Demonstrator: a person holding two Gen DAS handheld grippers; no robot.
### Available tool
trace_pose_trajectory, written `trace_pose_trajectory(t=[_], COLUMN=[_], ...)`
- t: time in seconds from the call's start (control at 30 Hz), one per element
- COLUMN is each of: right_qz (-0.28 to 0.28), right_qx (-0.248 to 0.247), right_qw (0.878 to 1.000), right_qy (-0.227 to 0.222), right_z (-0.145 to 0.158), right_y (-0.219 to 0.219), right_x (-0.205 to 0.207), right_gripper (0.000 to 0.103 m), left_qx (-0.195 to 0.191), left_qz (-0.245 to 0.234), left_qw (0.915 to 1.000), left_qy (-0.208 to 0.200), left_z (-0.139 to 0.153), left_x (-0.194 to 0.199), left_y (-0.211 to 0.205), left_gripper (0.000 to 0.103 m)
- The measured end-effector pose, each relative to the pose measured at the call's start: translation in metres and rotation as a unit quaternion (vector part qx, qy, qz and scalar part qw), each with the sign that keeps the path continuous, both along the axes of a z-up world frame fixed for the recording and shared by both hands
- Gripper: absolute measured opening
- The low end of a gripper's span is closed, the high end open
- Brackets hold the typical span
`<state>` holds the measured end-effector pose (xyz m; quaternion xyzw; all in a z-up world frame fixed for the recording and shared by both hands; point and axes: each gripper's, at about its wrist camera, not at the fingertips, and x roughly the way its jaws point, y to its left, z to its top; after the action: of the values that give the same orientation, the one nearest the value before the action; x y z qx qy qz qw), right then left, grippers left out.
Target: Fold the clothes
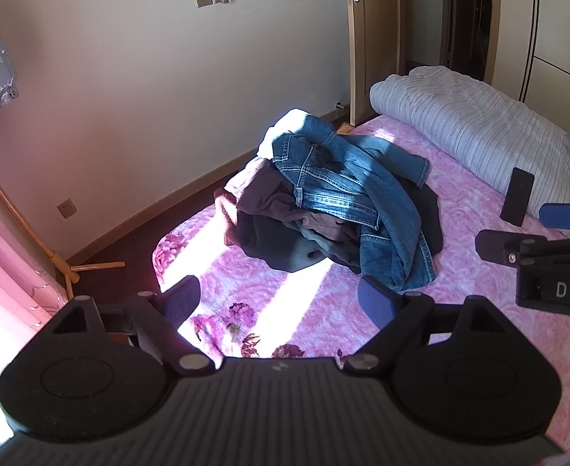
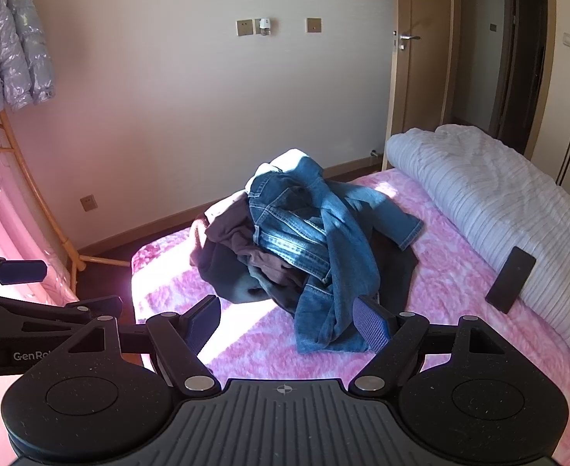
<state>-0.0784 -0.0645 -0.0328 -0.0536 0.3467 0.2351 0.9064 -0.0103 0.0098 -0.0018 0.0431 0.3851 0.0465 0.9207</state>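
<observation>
Nearest in the left wrist view, the left gripper (image 1: 281,303) is seen with its jaws spread wide and nothing between them, only the pink bed cover (image 1: 323,310) lit by a band of sunlight. In the right wrist view the right gripper (image 2: 286,324) is likewise held with jaws well apart; the hem of the denim jacket (image 2: 316,248) is seen just behind its right finger, but no cloth is gripped (whether the pad brushes the fabric cannot be told). Each gripper is caught at the edge of the other's view.

Just beyond the fingers, the pile of clothes (image 1: 323,209) is heaped on the bed, near its far left corner. The denim jacket (image 1: 347,194) is draped on top, with one sleeve thrown out to the right. Under it, a dark brown garment (image 1: 269,198) and a black one (image 1: 269,244) are crumpled, and a pale piece (image 1: 281,128) is seen at the back of the heap.

To the right, a dark flat object (image 1: 517,196) is propped against a rolled striped quilt (image 1: 471,128), well apart from the pile.

Farther back, a plain wall (image 1: 149,77) with switch plates is seen, then a wooden door (image 1: 374,39) standing ajar. A shiny puffer jacket (image 2: 9,50) is hung at the far left.
</observation>
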Motion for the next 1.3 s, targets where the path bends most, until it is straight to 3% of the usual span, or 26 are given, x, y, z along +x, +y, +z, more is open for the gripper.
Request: trace_pose_trajectory(t=[1.3], right_qz=[-0.016], right_qx=[0.010], right_qw=[1.000], right_qy=[0.014], right_z=[-0.009], right_y=[-0.029], right_x=[0.001], right_gripper=[0.079], left_qx=[0.011], left_qz=[0.007], left_qw=[0.9998], left_qy=[0.017], left_z=[-0.011], left_x=[-0.001], left_y=[-0.020], left_gripper=[0.086])
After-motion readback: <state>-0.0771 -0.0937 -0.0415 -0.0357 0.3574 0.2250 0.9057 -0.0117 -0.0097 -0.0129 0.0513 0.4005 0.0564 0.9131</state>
